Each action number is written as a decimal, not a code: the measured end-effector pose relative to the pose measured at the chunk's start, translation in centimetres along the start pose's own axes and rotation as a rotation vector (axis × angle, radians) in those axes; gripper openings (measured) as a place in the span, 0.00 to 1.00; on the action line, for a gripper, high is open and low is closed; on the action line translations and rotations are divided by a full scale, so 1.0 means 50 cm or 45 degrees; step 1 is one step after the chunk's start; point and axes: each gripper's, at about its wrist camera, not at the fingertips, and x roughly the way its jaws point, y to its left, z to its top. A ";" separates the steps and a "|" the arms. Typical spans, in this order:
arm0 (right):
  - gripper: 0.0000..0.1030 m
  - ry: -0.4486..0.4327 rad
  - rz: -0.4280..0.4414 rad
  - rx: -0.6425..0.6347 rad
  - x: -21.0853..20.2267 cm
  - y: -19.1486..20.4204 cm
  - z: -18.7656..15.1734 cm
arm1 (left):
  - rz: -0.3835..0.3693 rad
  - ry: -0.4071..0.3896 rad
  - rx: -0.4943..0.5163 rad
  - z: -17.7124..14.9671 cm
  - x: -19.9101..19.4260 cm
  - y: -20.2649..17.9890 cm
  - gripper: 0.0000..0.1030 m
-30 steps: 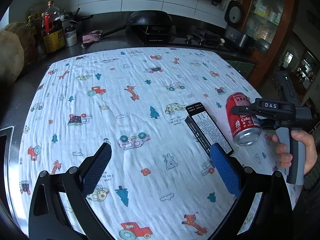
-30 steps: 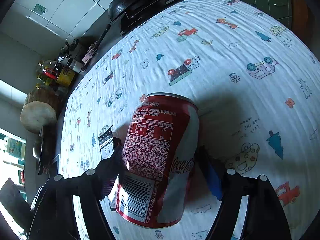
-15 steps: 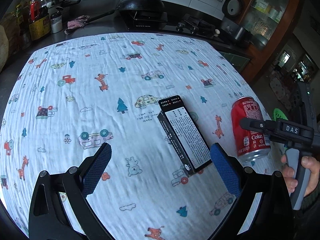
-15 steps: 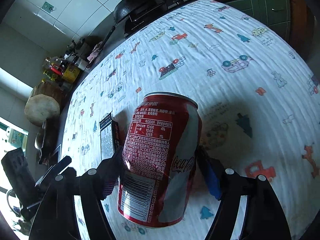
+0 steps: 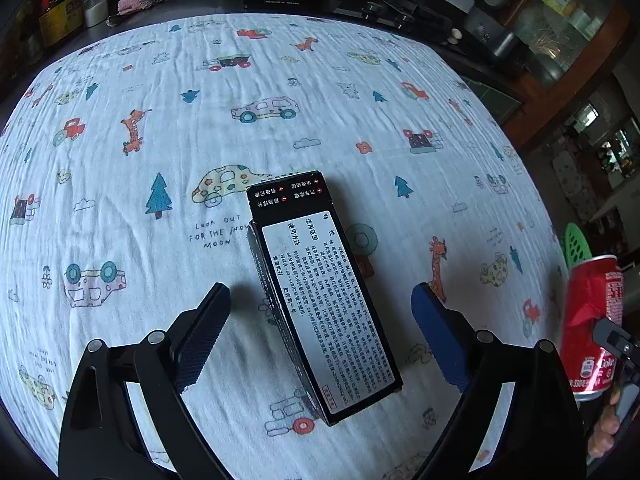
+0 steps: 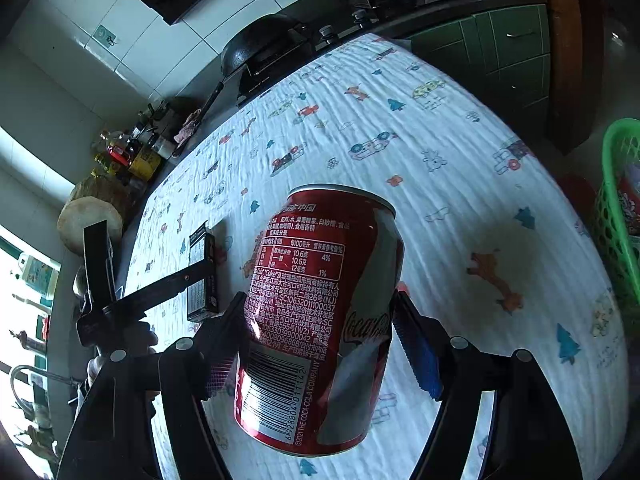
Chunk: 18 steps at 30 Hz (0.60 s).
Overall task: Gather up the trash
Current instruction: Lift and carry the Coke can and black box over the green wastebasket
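A long black box (image 5: 320, 292) with a white printed label lies flat on the cartoon-print cloth (image 5: 160, 120). My left gripper (image 5: 319, 291) points down over it with a finger on either side. Its jaws are closing, but the pads (image 5: 204, 332) stand apart from the box. A red Coca-Cola can (image 6: 320, 320) hangs above the cloth, with my right gripper (image 6: 320, 298) shut on its sides. The can (image 5: 592, 320) also shows at the right edge of the left wrist view, and the box (image 6: 202, 276) at the left of the right wrist view.
A green mesh basket (image 6: 620, 208) with something inside stands past the table's right edge. A black pan (image 6: 260, 44) on a cooker sits behind the table. Bottles and jars (image 6: 132, 152) crowd the back left counter. Green cabinet drawers (image 6: 508, 48) are beyond.
My left gripper has come forward and down until its fingers straddle the black box, and its jaws have narrowed a little. The right gripper has carried the can rightward; the green basket has come into view.
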 end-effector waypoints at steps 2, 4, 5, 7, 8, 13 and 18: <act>0.68 -0.009 -0.005 0.004 -0.016 -0.015 -0.004 | 0.028 -0.004 0.016 0.002 0.004 -0.006 0.83; 0.68 -0.017 -0.014 0.008 -0.027 -0.025 -0.007 | 0.070 -0.002 0.043 0.003 0.007 -0.016 0.76; 0.68 -0.020 -0.017 0.012 -0.032 -0.031 -0.009 | 0.090 -0.002 0.056 0.003 0.006 -0.019 0.73; 0.68 -0.024 -0.023 0.020 -0.041 -0.042 -0.013 | 0.106 -0.001 0.077 0.000 0.006 -0.027 0.66; 0.68 -0.027 -0.024 0.024 -0.045 -0.047 -0.015 | 0.104 0.000 0.079 -0.001 0.005 -0.031 0.65; 0.68 -0.038 -0.028 0.042 -0.062 -0.063 -0.025 | 0.106 -0.001 0.094 -0.008 -0.002 -0.042 0.53; 0.68 -0.059 -0.033 0.058 -0.085 -0.081 -0.032 | 0.048 -0.008 0.104 -0.023 -0.020 -0.063 0.49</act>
